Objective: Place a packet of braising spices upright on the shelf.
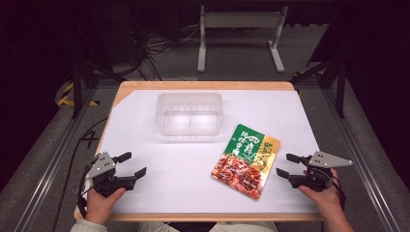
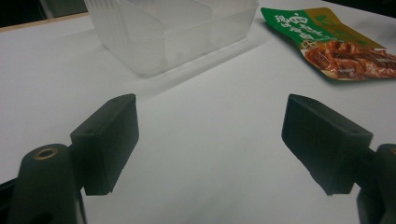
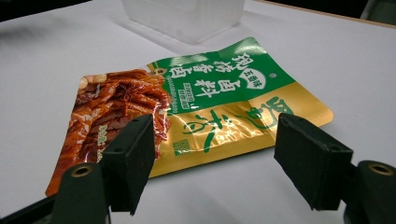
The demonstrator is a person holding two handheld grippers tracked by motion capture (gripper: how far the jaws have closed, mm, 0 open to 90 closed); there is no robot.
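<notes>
Plainly one snack pouch (image 1: 246, 161), one clear tub (image 1: 189, 113); left gripper (image 1: 128, 165) and right gripper (image 1: 285, 165) both gape, empty.

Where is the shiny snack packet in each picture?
High view: the snack packet lies right of centre on the white table cover, near the right gripper.
Left gripper view: it sits in the top right corner.
Right gripper view: it lies across the middle, just beyond the fingers.
Shared landmark: the clear plastic tub, beyond the packet.
</notes>
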